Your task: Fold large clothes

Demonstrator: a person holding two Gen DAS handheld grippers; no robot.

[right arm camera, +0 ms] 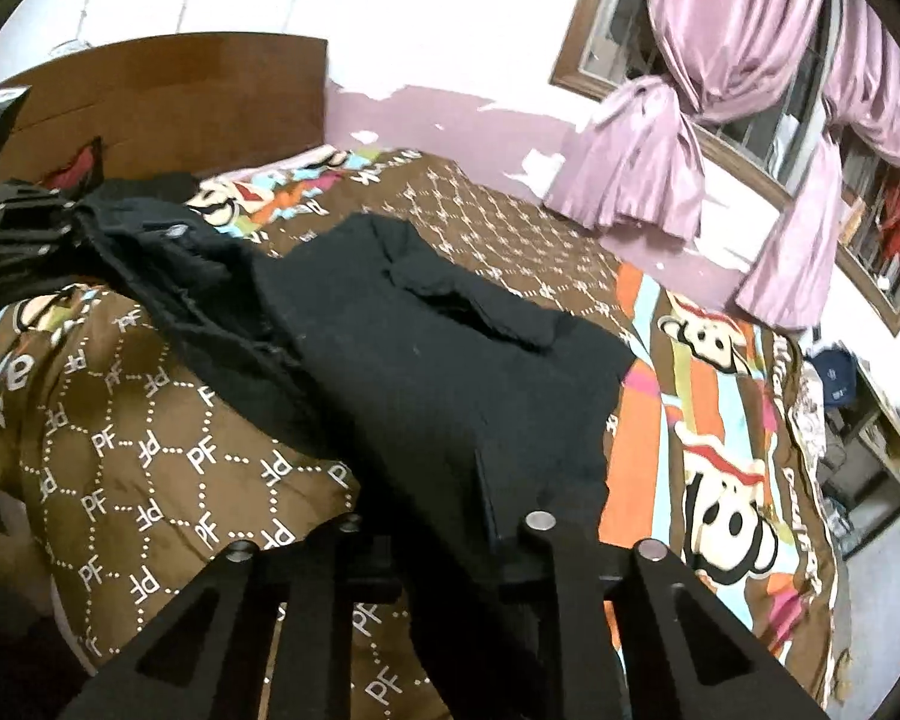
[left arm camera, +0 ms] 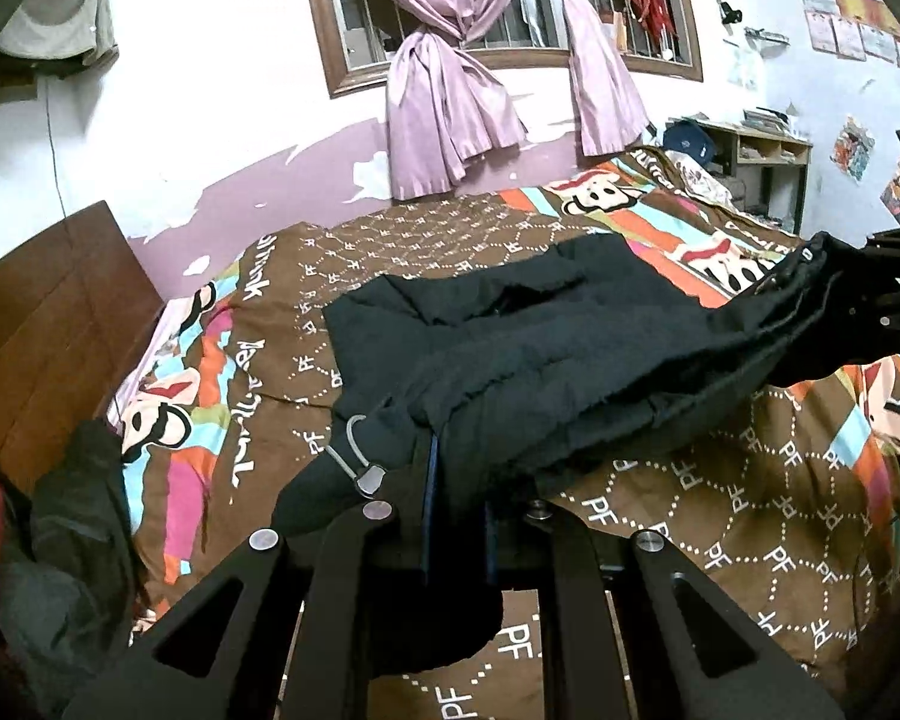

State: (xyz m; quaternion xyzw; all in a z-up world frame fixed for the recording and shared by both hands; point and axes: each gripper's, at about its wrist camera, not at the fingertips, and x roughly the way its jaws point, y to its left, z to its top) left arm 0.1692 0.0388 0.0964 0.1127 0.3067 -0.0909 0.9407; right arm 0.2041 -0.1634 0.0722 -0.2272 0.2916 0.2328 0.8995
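Black garment (left arm camera: 510, 348) pinched by left hand-held gripper (left arm camera: 450, 480), right hand-held gripper (right arm camera: 492, 480) (both clamped), over bedspread (left arm camera: 720, 510)

From the left wrist we looked steeply down along its fingers, close over the bed (left arm camera: 720, 540), window (left arm camera: 510, 12) at top centre, from the right wrist likewise, window (right arm camera: 750, 120) upper right, both views sharing the black garment (left arm camera: 540, 348) and headboard (right arm camera: 180, 90).

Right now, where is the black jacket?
The black jacket is stretched over the brown bedspread, its near edge held off the bed between the left gripper and the right gripper.
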